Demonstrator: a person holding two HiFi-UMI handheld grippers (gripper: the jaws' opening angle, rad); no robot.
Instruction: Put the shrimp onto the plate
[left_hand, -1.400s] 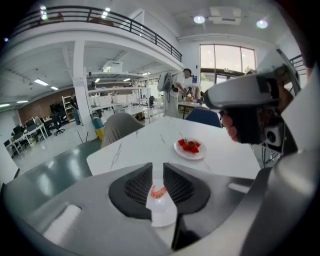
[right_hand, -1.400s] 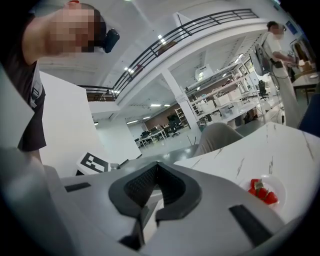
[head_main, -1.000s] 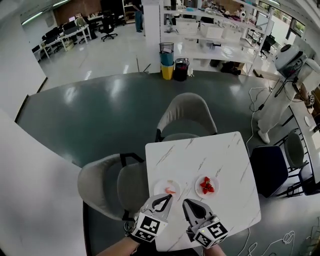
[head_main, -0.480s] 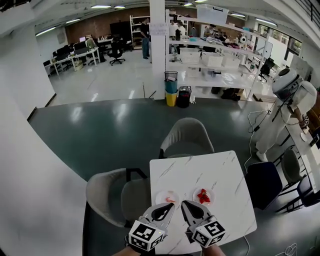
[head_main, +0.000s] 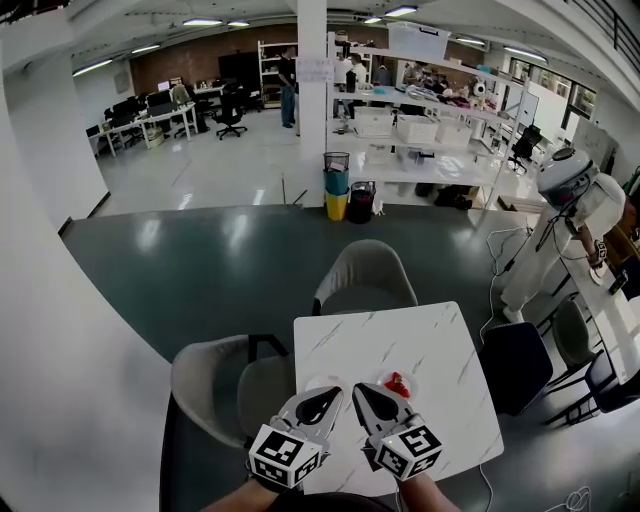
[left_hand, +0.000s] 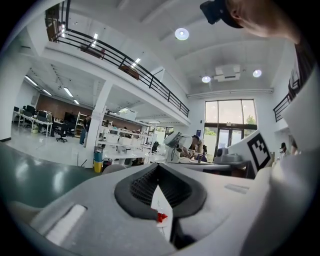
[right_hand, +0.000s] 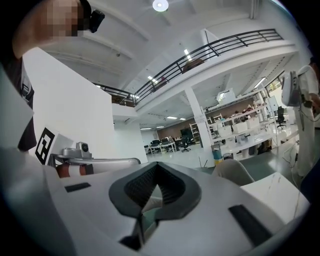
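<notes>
In the head view both grippers hover over the near edge of the white marble table (head_main: 400, 340). My left gripper (head_main: 334, 393) is shut and empty, and it covers most of a small white plate (head_main: 316, 381). The right gripper (head_main: 358, 391) is also shut with nothing in it. Just past its tip lies a pile of red shrimp (head_main: 397, 381) on a second plate (head_main: 411, 388). The left gripper view shows its closed jaws (left_hand: 159, 168), with a speck of red shrimp (left_hand: 161, 217) in the gap below them. In the right gripper view the jaws (right_hand: 157, 167) meet at the tip.
A grey chair (head_main: 365, 278) stands at the table's far side and another (head_main: 222, 385) at its left. A dark blue seat (head_main: 512, 365) is at the right, with a white robot (head_main: 565, 200) beyond it. Office shelves and desks fill the back.
The head view has tilted up to show more of the room. Both shut grippers now sit further over the two plates and hide more of them.
</notes>
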